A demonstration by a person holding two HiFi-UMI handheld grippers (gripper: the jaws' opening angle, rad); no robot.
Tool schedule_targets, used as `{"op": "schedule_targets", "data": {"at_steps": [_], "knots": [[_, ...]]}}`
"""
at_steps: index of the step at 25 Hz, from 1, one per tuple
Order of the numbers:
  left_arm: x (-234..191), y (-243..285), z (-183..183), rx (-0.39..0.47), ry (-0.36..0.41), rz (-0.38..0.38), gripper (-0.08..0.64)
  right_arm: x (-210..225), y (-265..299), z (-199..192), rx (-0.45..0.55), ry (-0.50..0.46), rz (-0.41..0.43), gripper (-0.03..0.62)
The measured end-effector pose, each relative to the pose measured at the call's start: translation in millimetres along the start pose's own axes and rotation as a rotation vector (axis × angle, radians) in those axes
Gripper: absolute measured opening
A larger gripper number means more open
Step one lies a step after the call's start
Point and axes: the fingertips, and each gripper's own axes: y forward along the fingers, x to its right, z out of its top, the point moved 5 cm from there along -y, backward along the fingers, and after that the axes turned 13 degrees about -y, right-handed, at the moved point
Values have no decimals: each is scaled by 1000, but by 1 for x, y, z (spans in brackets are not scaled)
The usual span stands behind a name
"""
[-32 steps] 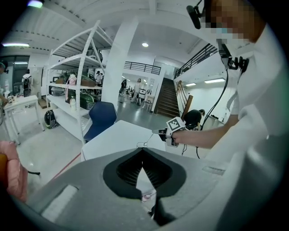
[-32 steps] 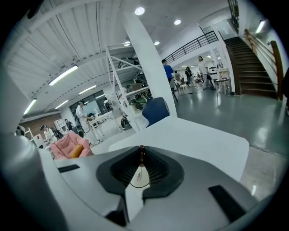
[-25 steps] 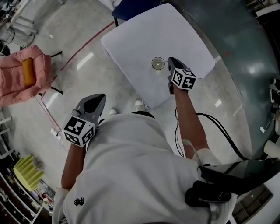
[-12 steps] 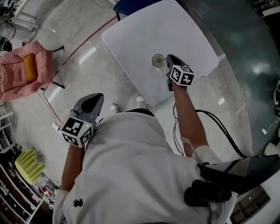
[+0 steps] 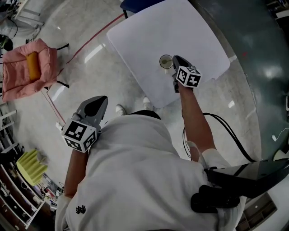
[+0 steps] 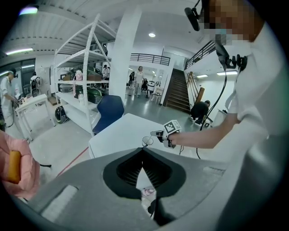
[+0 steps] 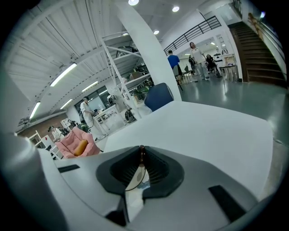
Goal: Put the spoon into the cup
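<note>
A clear glass cup (image 5: 165, 61) stands on the white table (image 5: 198, 31), near its front edge. My right gripper (image 5: 175, 60) hangs just right of the cup's rim. It is shut on the spoon (image 7: 142, 154), whose dark brown handle end shows between the jaw tips. The rest of the spoon hangs down behind the jaws, above the cup's thin rim (image 7: 143, 181). My left gripper (image 5: 98, 103) is shut on nothing, held over the floor well left of the table. In the left gripper view the cup (image 6: 146, 141) and the right gripper (image 6: 158, 133) show far ahead.
A pink armchair (image 5: 27, 74) with an orange cushion stands on the floor at the left. A blue chair (image 5: 135, 4) is at the table's far side. A red line (image 5: 95, 38) crosses the floor. Black cables (image 5: 226, 131) trail at the right.
My right gripper has sunk a little with the spoon, staying beside the cup. The left gripper has hardly moved.
</note>
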Motion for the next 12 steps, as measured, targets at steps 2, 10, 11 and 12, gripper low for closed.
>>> {"op": "schedule_targets", "data": {"at_steps": [2,10,11,12], "knots": [[0,-1,0,3,0,9,9,0,2,-3,-3,-7,3,41],[-1,-4,-2,5,-17,26,9,1,6,-12,-14,-20,-3,43],[-1,-4,-3,3,-17,26,9,1,7,-12,-10,-19,-3,43],[-1,-4,-3,1,-17,25,9,1,7,-12,-7,-17,-2,44]]}}
